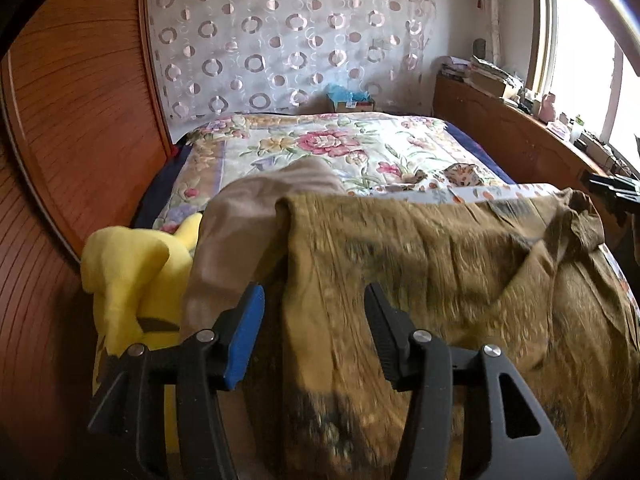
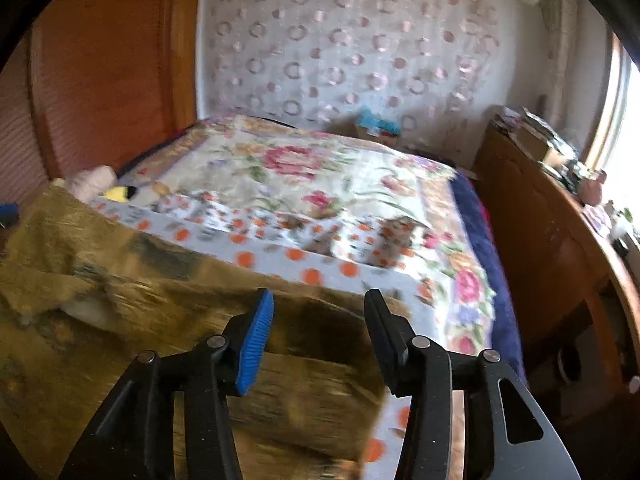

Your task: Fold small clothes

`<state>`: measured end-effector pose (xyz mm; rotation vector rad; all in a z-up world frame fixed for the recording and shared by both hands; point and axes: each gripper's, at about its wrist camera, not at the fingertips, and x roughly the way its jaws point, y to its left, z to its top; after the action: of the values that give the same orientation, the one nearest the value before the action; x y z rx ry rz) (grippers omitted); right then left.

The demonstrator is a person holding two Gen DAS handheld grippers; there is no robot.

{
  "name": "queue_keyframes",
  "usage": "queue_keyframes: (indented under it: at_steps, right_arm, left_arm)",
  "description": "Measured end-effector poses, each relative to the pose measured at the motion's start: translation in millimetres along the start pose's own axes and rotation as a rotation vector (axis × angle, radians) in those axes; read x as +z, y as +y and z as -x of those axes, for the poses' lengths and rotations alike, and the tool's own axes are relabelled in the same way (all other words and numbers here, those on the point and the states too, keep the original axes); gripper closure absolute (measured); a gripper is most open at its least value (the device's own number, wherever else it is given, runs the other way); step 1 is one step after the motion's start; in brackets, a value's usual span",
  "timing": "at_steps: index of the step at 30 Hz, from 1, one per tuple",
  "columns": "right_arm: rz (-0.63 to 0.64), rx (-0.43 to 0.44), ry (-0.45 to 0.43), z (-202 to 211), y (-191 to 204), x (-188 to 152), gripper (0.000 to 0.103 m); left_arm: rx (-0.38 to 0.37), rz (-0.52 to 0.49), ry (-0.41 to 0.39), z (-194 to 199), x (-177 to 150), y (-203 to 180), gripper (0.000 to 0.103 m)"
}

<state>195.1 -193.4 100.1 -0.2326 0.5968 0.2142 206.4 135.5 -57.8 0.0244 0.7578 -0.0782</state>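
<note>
An olive-brown patterned garment (image 1: 420,264) lies spread across the near end of the bed, with a fold ridge running along its left part. My left gripper (image 1: 314,300) hovers just above that left part, open, with cloth below the gap and neither pad pressing on it. In the right wrist view the same garment (image 2: 120,280) fills the lower left, its right edge doubled over. My right gripper (image 2: 318,306) stands open above that doubled edge, holding nothing. A beige garment (image 1: 256,224) lies under the olive one at its left.
A yellow plush toy (image 1: 132,280) sits at the bed's left edge by a wooden wardrobe (image 1: 80,120). A white sheet with orange dots (image 2: 280,248) and a floral quilt (image 1: 320,148) cover the bed. A cluttered wooden cabinet (image 2: 540,220) stands to the right under a window.
</note>
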Motion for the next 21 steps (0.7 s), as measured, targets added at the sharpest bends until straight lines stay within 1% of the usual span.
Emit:
queue_keyframes:
  at_steps: [3,4,7,8,10,11,12,14,15,16,17,18,20,21]
  right_arm:
    - [0.033,0.062,-0.007,7,33,7,0.053]
    - [0.045,0.087,-0.031,10,43,8,0.052]
    - [0.077,0.133,-0.033,15,77,10,0.052]
    - [0.097,0.14,-0.026,17,90,11,0.052]
    - [0.135,0.144,-0.01,19,110,6,0.052]
    - [0.156,0.134,0.005,20,119,6,0.052]
    - [0.169,0.14,-0.005,24,121,-4,0.052]
    - [0.186,0.128,0.025,26,123,-11,0.052]
    - [0.188,0.126,0.031,27,121,-12,0.064]
    - [0.19,0.123,0.035,28,123,-13,0.09]
    - [0.191,0.122,0.042,34,123,-15,0.098]
    - [0.19,0.124,0.039,37,126,-19,0.098]
    - [0.177,0.144,0.013,57,123,-28,0.099]
    - [0.169,0.144,-0.001,62,116,-32,0.099]
  left_arm:
    - [-0.032,0.013,0.003,8,-12,-1,0.05]
    - [-0.036,0.014,0.008,9,-16,-2,0.049]
    - [-0.033,-0.004,0.019,14,-27,-7,0.047]
    - [-0.036,-0.009,0.026,15,-29,-8,0.041]
    - [-0.05,-0.016,0.041,16,-35,-10,0.034]
    - [-0.053,-0.017,0.047,16,-37,-10,0.033]
    - [-0.048,-0.014,0.05,16,-39,-10,0.033]
    - [-0.026,-0.002,0.044,17,-43,-8,0.032]
    - [-0.025,0.006,0.045,17,-44,-7,0.033]
    - [-0.031,0.015,0.045,17,-45,-6,0.033]
    - [-0.031,0.023,0.041,19,-46,-5,0.033]
    - [-0.026,0.029,0.037,21,-48,-4,0.033]
    - [-0.017,0.034,0.029,26,-52,-4,0.033]
    - [-0.014,0.036,0.026,27,-53,-4,0.033]
